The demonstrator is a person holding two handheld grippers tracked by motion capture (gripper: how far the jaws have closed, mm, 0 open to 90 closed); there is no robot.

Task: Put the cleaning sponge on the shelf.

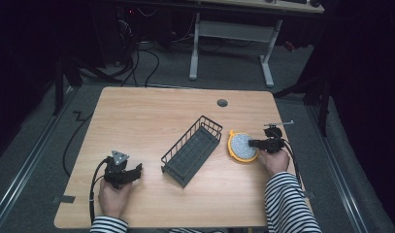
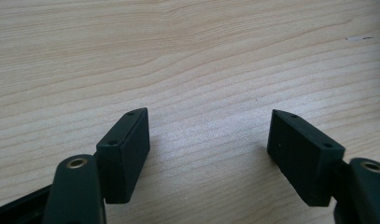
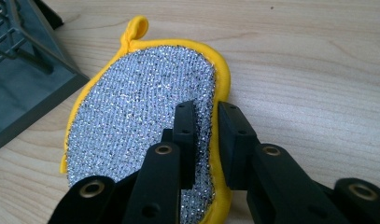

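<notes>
Scrubber, a yellow-rimmed silver pad, lies flat on the counter at its right side, just right of the wire basket. Right tongs are clamped on the pad's near-right rim, one jaw on top, one outside the edge. Left tongs rest open over bare wood at the near left, holding nothing. Grasping looks done; the likely next step is a lift, then a carry left over the basket's rim, keeping the floppy pad from catching on the wire.
</notes>
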